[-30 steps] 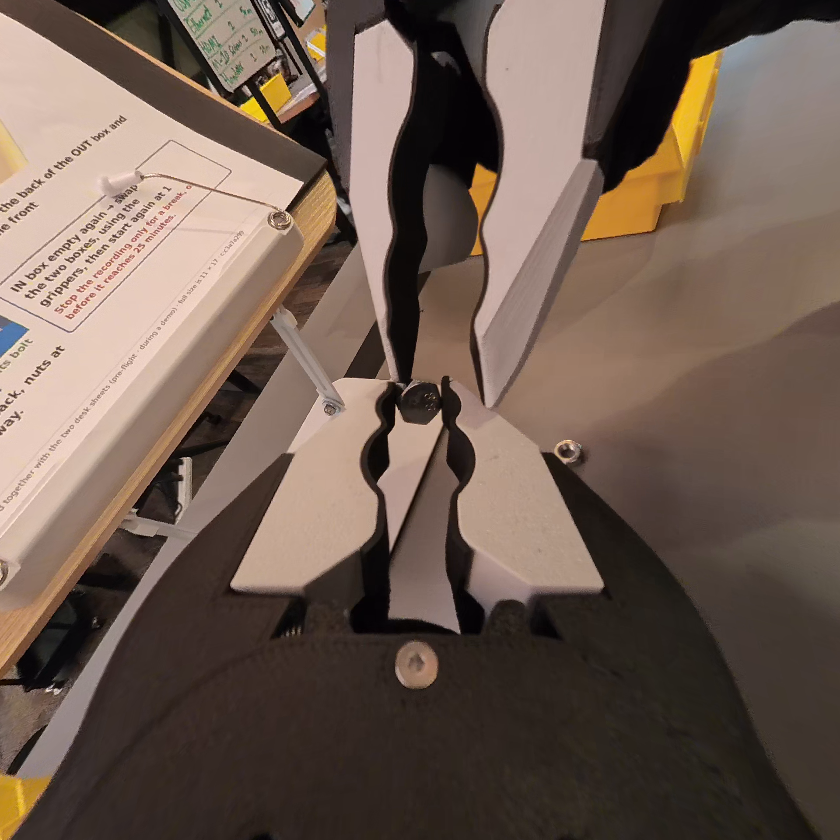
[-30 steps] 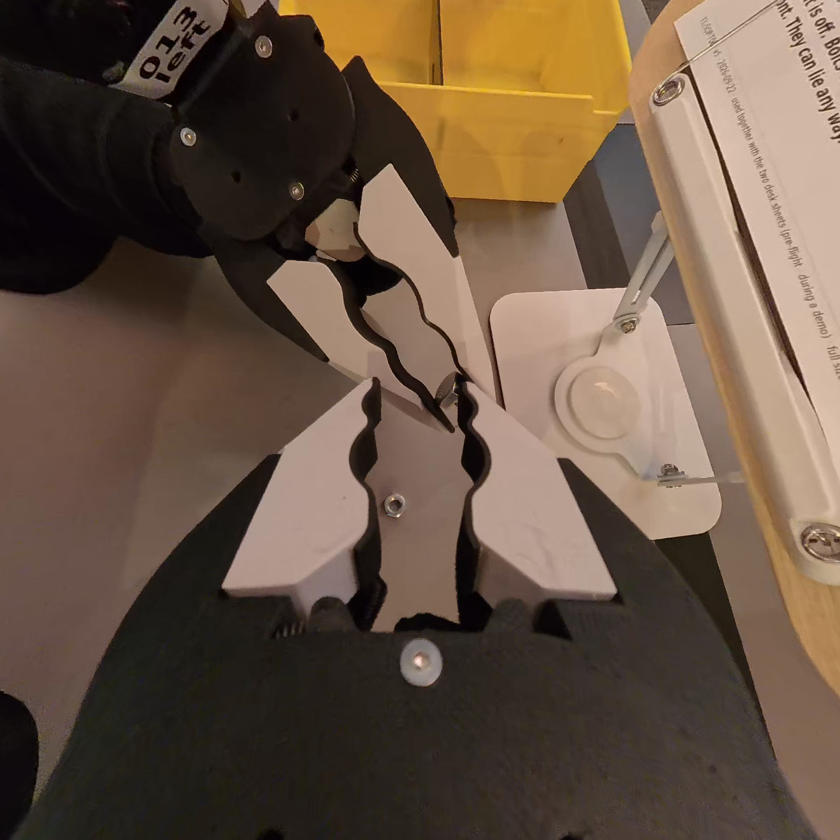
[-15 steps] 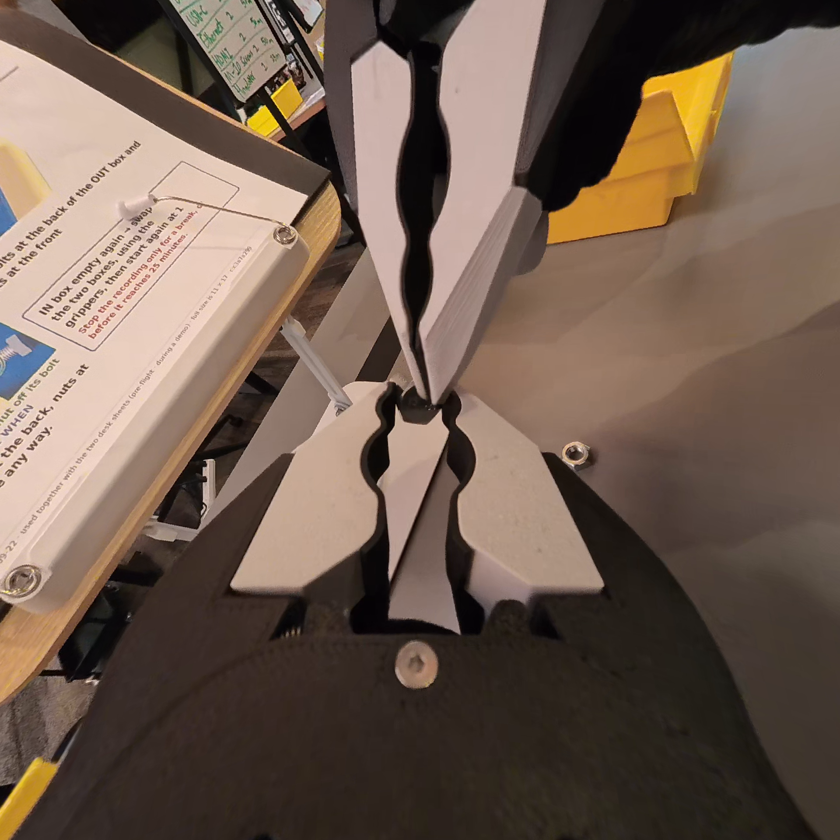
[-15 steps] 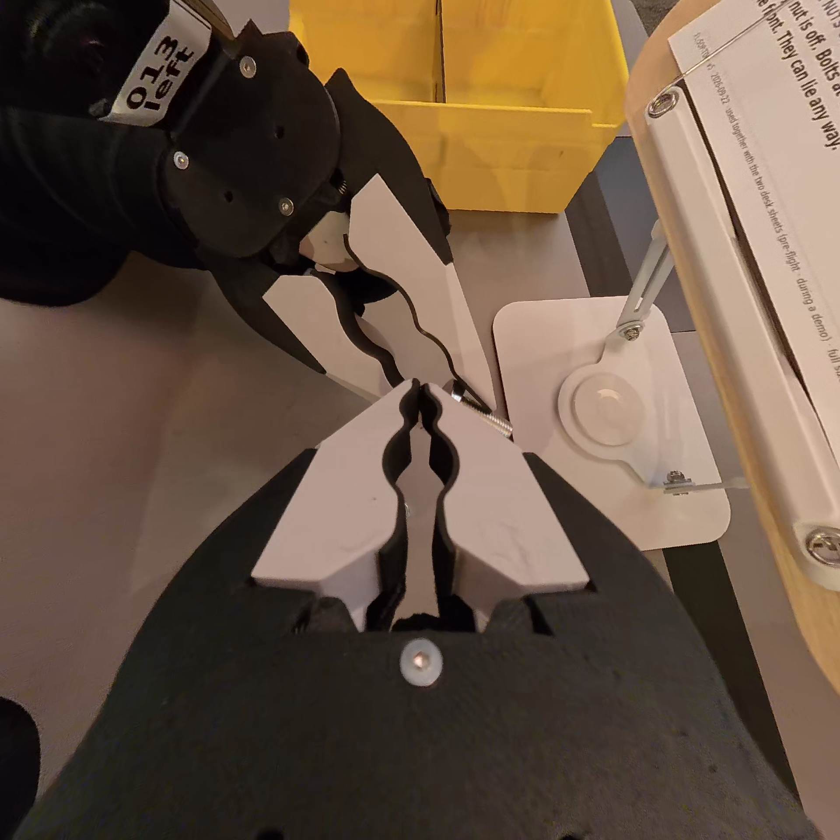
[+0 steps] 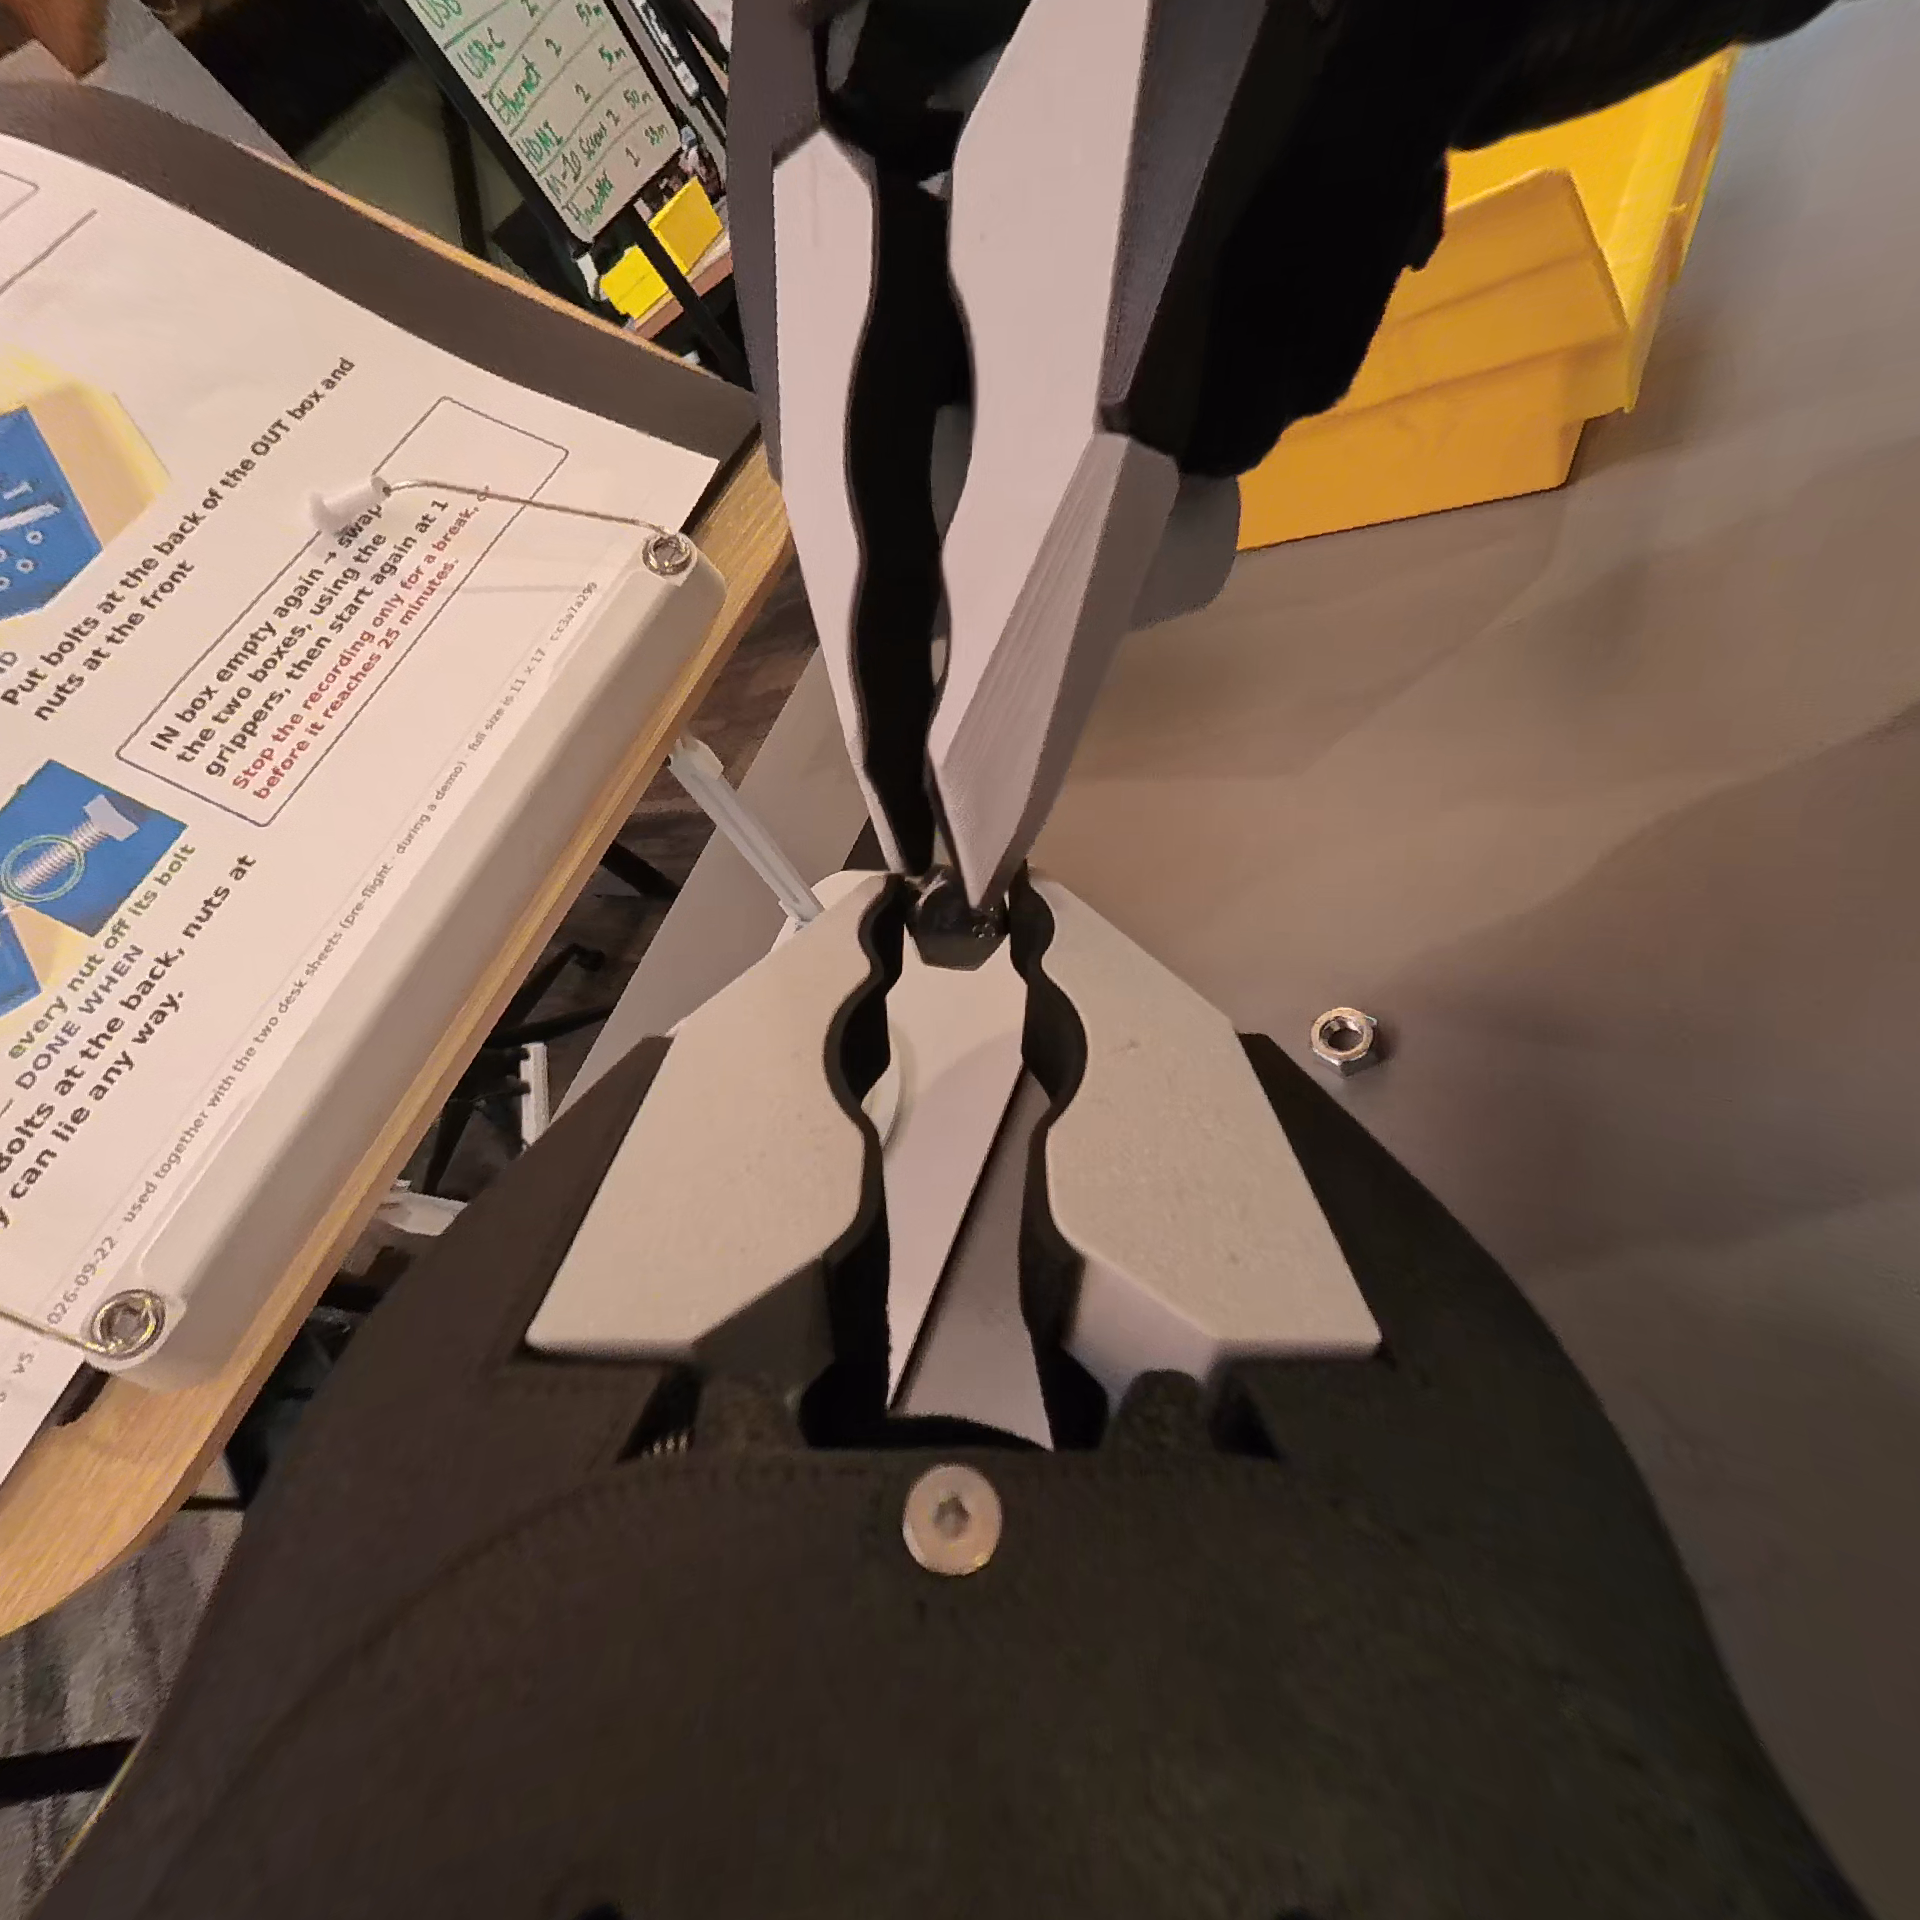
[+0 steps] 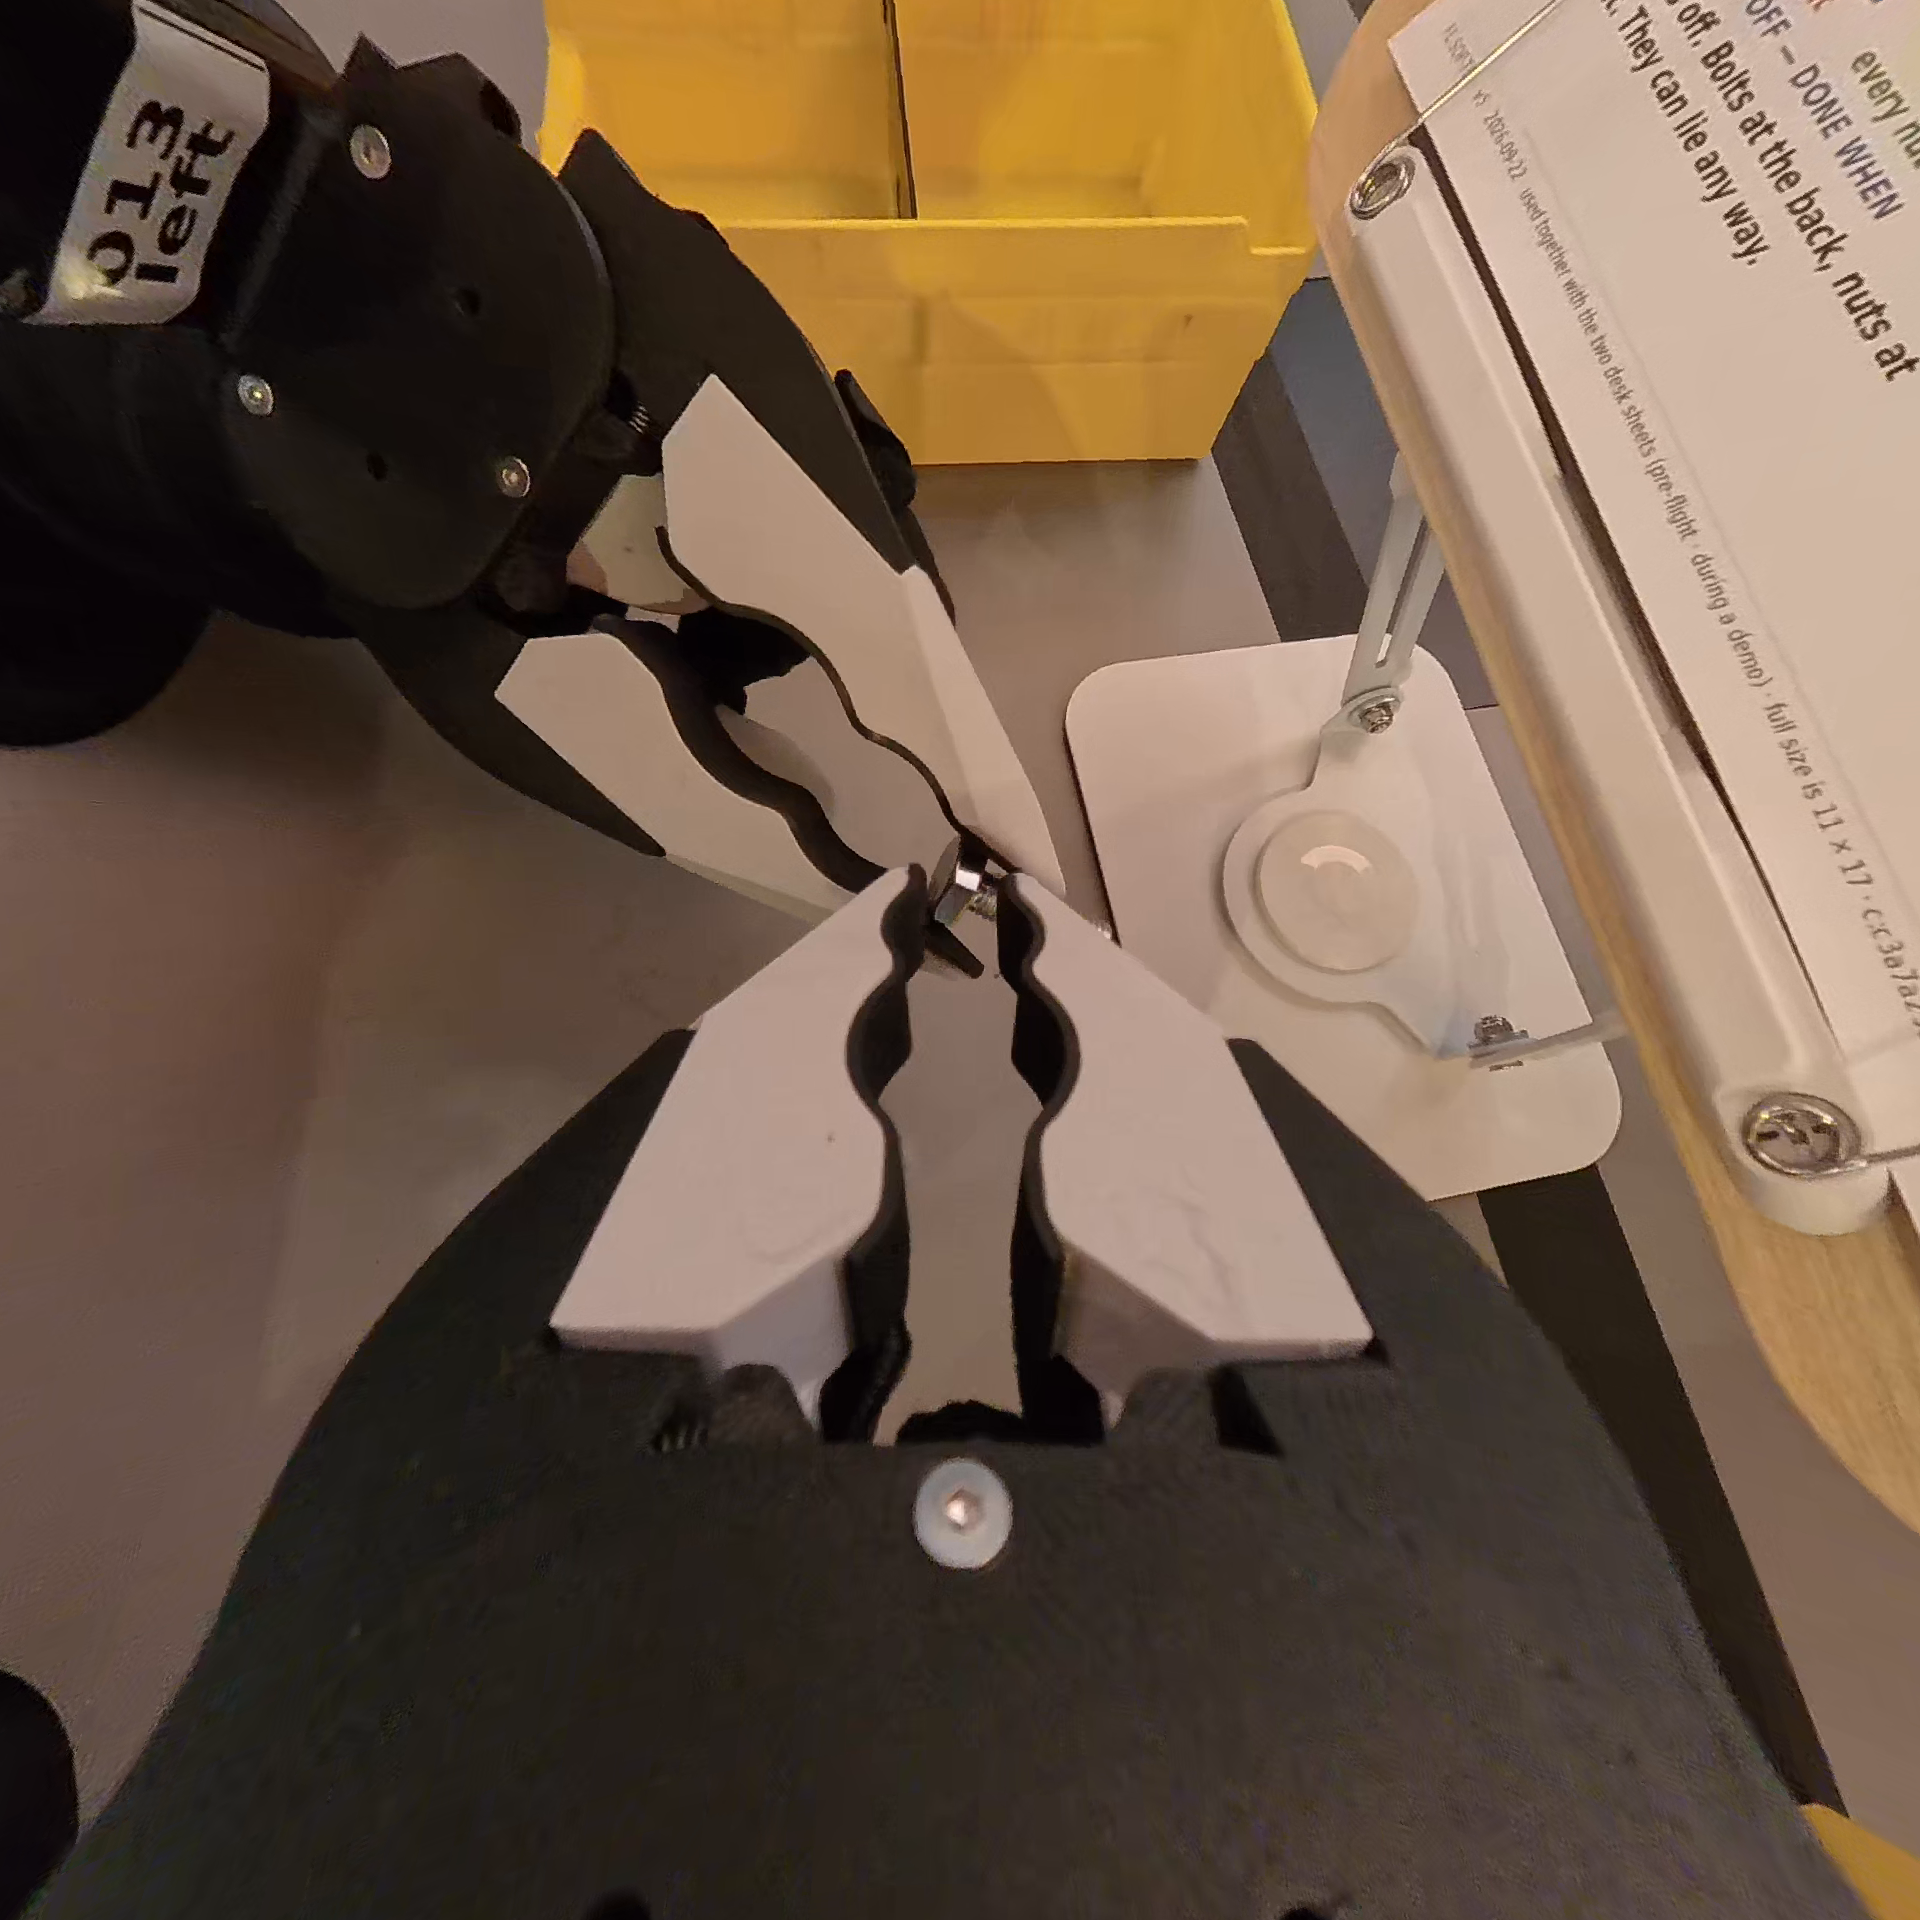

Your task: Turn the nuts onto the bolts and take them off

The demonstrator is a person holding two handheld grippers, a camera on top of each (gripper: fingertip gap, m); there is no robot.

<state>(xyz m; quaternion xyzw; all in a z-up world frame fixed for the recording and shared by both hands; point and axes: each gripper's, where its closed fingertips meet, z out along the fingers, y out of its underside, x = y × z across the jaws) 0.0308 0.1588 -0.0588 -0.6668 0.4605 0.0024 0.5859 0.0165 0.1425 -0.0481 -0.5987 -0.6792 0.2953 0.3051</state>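
A steel bolt [image 5: 954, 930] is pinched between both grippers above the grey table. My left gripper [image 5: 958, 904] is shut on its hex head, which faces the left wrist camera. My right gripper [image 5: 938, 883] comes down from above with its tips closed narrowly on the same bolt. In the right wrist view the bolt [image 6: 954, 891] fills the small gap between my right gripper's [image 6: 958, 891] tips, and its thread runs behind the right finger. My left gripper [image 6: 971, 847] reaches in from the upper left. A loose nut [image 5: 1345, 1042] lies on the table to the right.
A yellow divided bin [image 6: 997, 312] stands at the back; it also shows in the left wrist view [image 5: 1455, 343]. A wooden board with a clipped instruction sheet [image 5: 312, 727] overhangs one side, on a white stand base [image 6: 1143, 748]. The loose nut [image 5: 1345, 1042] is about 12 centimeters from my left fingertips.
One second ago my right gripper was wide open. It then shut beside the bolt, and its tips now sit around the bolt. My left gripper has kept its hold.
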